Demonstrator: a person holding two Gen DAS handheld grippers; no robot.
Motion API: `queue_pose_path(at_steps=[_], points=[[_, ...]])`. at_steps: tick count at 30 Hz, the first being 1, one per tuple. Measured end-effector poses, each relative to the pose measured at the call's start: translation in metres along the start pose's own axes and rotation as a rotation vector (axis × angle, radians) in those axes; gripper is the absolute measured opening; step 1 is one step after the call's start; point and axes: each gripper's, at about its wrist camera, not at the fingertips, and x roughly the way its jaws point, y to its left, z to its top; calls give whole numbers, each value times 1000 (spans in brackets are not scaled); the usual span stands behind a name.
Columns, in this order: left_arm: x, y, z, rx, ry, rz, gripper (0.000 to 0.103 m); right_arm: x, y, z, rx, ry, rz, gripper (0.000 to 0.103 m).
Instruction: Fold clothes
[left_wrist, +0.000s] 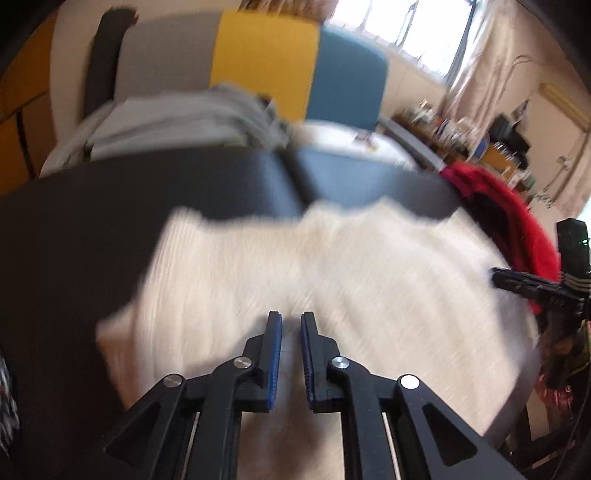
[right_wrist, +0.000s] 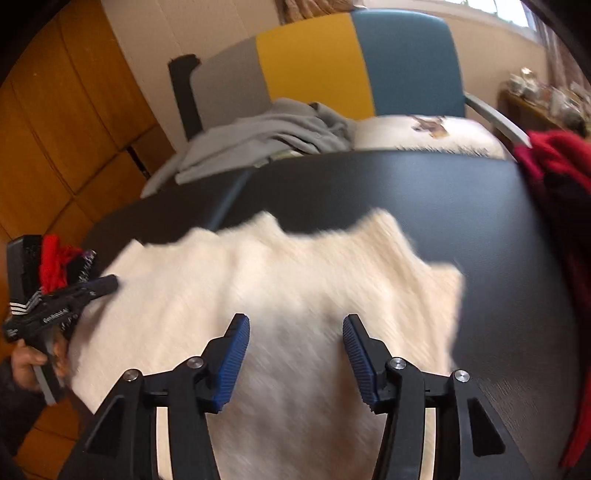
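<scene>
A black table (right_wrist: 424, 192) is seen filling both wrist views, and one cream knitted garment (right_wrist: 280, 280) is spread flat across its near half, its far edge wavy and its ribbing blurred by motion. One armchair (right_wrist: 332, 62), panelled in grey, yellow and blue, is set just behind the table, with one grey garment (right_wrist: 266, 136) heaped on its seat beside one pale cushion (right_wrist: 424, 133). One red garment (left_wrist: 517, 221) is draped over the table's right edge, touching the cream knit's side in the left wrist view.

Two grippers are shown, both held above the cream knit and pointed down at it. The right gripper (right_wrist: 295, 332) is pictured with its jaws standing well apart, the blue ribbed pads (right_wrist: 234, 362) clear of the fabric, which lies beneath and beyond them with nothing caught between. The left gripper (left_wrist: 291, 332) is pictured with its jaws parted only by a narrow slit; no cloth is seen pinched there, and the knit runs under and ahead of the fingertips. In the right wrist view the left gripper is seen again at the knit's left edge, carried by one hand (right_wrist: 26, 363), of which only a part is visible. Orange-brown panelling (right_wrist: 55, 129) is seen at the left, and one bright window (left_wrist: 399, 26) with a pale curtain behind.
</scene>
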Motion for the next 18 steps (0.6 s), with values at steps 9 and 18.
queue_pose_path(at_steps=[9, 18], points=[[-22, 24, -19, -182, -21, -100, 10, -11, 0, -49, 2, -59, -17, 54], [-99, 87, -47, -323, -55, -122, 24, -43, 10, -47, -14, -68, 36, 76]])
